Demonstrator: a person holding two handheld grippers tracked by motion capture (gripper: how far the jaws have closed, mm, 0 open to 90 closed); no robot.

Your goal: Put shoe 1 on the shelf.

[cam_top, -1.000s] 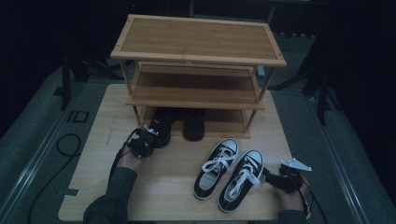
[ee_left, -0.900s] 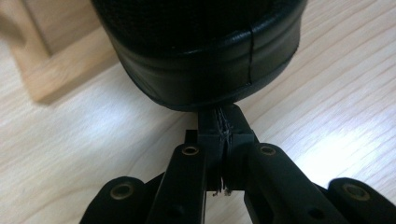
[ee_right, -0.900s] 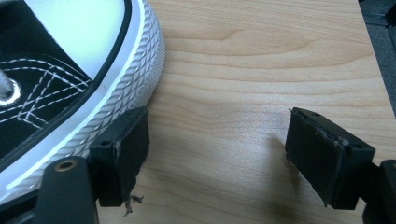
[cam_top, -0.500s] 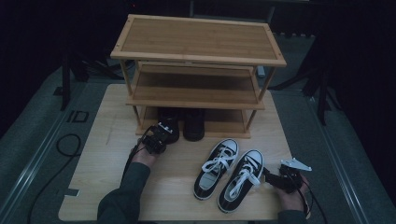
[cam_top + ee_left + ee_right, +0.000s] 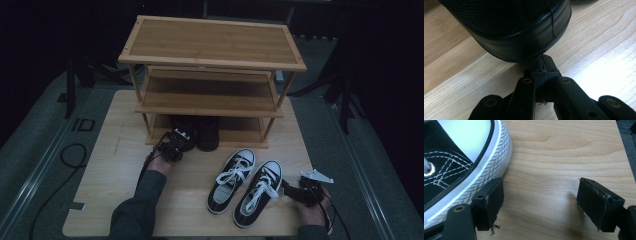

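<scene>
Two black shoes stand under the bottom shelf of a bamboo shoe rack (image 5: 212,62). My left gripper (image 5: 172,148) is shut, with its closed tips (image 5: 543,65) right against the heel of the left black shoe (image 5: 519,32), holding nothing. A pair of black-and-white sneakers lies on the board in front. My right gripper (image 5: 296,192) stands open beside the right sneaker (image 5: 259,196). In the right gripper view its left pad (image 5: 491,203) rests against that sneaker's white rubber sole (image 5: 491,162), and the right pad (image 5: 596,203) is over bare wood.
The rack stands on a light wooden board (image 5: 110,165) on grey flooring. The second black shoe (image 5: 207,132) sits beside the first. The left sneaker (image 5: 231,180) lies close to its mate. A black cable (image 5: 70,155) loops off the board's left.
My left gripper has moved right along the board to the heel of the left black shoe. The right gripper and the sneakers have stayed put.
</scene>
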